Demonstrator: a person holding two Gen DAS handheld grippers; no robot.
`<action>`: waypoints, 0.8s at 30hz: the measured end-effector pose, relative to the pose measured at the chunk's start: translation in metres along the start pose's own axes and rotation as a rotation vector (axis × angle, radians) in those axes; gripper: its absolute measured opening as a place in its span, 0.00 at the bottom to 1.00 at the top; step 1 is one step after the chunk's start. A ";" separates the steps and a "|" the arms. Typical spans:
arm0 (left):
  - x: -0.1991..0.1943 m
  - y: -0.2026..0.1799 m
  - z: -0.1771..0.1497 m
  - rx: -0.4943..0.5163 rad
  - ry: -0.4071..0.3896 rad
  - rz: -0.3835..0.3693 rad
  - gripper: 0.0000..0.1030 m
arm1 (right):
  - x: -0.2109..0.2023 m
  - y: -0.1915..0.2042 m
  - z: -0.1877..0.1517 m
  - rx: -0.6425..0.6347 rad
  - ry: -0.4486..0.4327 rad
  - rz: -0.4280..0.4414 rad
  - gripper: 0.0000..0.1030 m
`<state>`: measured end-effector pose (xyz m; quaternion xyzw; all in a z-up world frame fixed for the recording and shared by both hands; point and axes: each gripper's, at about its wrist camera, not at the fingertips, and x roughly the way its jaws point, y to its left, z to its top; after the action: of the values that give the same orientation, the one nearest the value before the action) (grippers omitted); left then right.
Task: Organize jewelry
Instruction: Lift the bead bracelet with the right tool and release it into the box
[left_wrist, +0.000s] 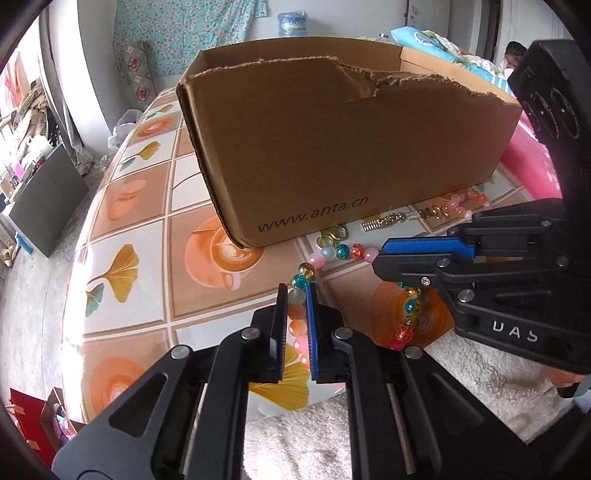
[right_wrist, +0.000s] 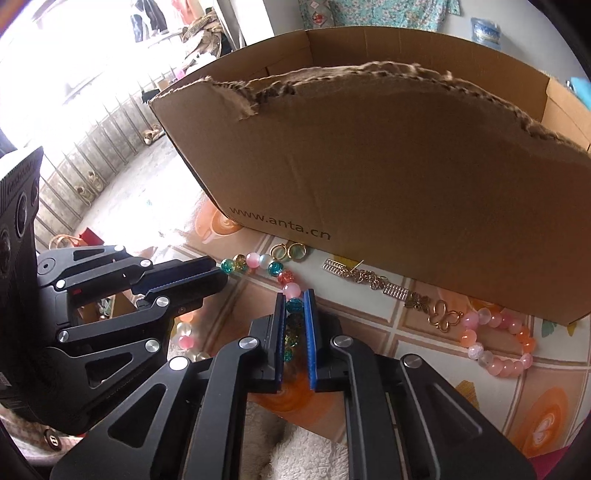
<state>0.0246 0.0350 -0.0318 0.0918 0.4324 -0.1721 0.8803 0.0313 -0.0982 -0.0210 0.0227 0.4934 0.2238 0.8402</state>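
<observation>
While both tools (left_wrist: 296, 291) (right_wrist: 294, 295) pinch it, the bead strand (left_wrist: 334, 254) apparently stretches sideways between them.

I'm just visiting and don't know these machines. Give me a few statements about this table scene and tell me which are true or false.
1. Both grippers are closed on the same multicoloured bead necklace. True: the left gripper and the right gripper each pinch a stretch of it.
2. The cardboard box has a neat, straight top edge. False: its front edge is torn and ragged.
3. A pink and orange bead bracelet lies on the table, held by neither gripper. True.
4. The gold chain is inside the box. False: it lies on the table in front of it.
5. The tablecloth is plain white. False: it shows coffee cups and leaves.
</observation>
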 end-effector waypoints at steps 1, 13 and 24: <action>-0.003 0.000 0.000 0.001 -0.008 -0.002 0.08 | -0.001 -0.003 -0.001 0.009 -0.001 0.010 0.09; -0.087 0.011 0.020 -0.041 -0.187 -0.175 0.08 | -0.067 -0.006 0.003 0.017 -0.106 0.106 0.09; -0.144 0.011 0.115 0.044 -0.434 -0.264 0.08 | -0.144 -0.012 0.088 -0.080 -0.322 0.146 0.09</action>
<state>0.0310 0.0418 0.1530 0.0147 0.2375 -0.3104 0.9203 0.0495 -0.1501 0.1387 0.0608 0.3404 0.2973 0.8900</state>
